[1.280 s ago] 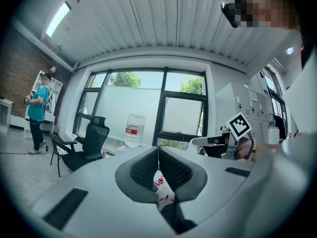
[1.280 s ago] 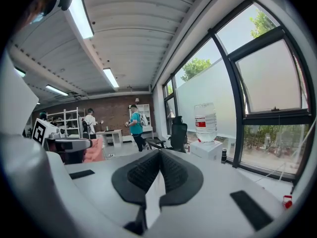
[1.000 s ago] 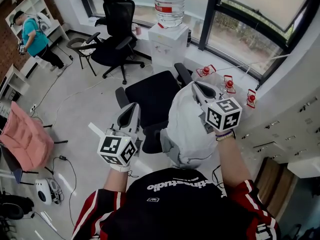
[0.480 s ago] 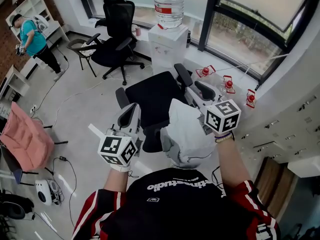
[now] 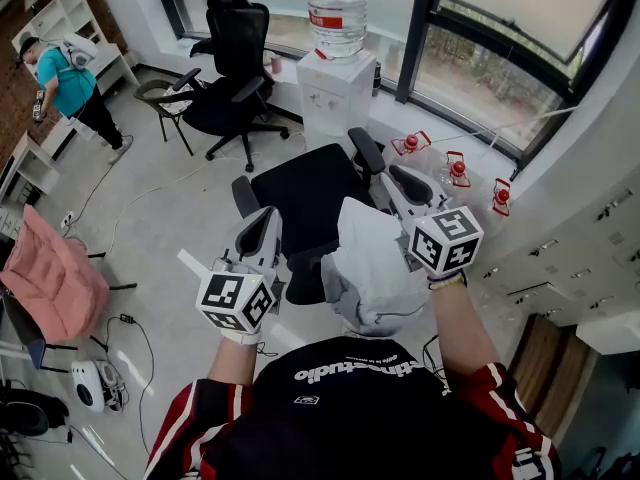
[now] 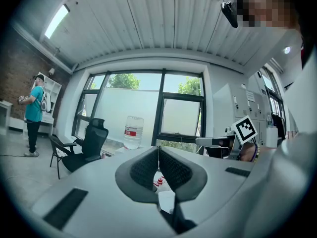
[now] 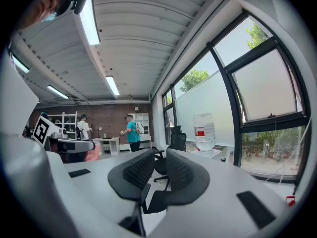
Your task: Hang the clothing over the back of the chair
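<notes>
A white-grey garment (image 5: 370, 263) lies draped over the back of the black office chair (image 5: 305, 193), hiding the backrest just in front of me. My right gripper (image 5: 400, 178) hovers at the garment's upper right edge. Its jaws are closing, a gap still shows between the pads (image 7: 141, 168), and nothing is between them. My left gripper (image 5: 268, 218) stays to the left of the garment, above the chair's left side. Its pads (image 6: 146, 166) meet with nothing in them. The right gripper's marker cube (image 6: 245, 129) shows in the left gripper view.
A water dispenser (image 5: 338, 78) with a large bottle stands beyond the chair by the window. A second black office chair (image 5: 230, 78) is at the back left, and a pink-covered chair (image 5: 50, 278) at the far left. Red-capped jugs (image 5: 458, 168) sit near the window wall. A person in teal (image 5: 65, 78) stands far left.
The right gripper let go of the garment and drew slightly clear. The cloth sank from a raised bulge and settled narrower over the chair back. The left gripper stayed put.
</notes>
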Demonstrator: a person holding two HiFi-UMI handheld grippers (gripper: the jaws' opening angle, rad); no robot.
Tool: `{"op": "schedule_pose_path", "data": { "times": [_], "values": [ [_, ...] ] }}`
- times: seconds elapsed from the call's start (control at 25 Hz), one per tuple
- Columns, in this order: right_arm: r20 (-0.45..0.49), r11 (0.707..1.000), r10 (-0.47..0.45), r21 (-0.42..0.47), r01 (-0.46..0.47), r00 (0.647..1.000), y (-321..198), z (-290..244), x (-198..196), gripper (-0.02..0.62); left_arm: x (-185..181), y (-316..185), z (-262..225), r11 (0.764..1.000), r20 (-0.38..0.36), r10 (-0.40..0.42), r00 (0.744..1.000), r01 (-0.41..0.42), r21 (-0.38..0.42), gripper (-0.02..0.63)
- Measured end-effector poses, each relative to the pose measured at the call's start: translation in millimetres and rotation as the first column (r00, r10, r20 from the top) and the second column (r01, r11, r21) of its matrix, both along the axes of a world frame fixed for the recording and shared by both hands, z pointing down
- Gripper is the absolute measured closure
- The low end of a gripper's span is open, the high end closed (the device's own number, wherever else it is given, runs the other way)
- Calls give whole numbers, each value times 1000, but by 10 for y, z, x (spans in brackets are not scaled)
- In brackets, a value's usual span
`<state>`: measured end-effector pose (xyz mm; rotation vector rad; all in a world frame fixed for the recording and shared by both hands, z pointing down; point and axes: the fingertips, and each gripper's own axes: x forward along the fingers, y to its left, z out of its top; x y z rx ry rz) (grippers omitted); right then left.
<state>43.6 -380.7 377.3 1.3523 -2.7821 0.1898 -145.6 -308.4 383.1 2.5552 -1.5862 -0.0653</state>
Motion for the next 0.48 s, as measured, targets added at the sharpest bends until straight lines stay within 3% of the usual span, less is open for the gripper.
{"op": "schedule_pose_path", "data": {
  "times": [0.48],
  "values": [
    [56, 998, 4, 60, -8, 998, 152, -138, -39, 560, -11, 25, -49, 1000, 23, -17, 1000, 17, 16, 581]
  ]
}}
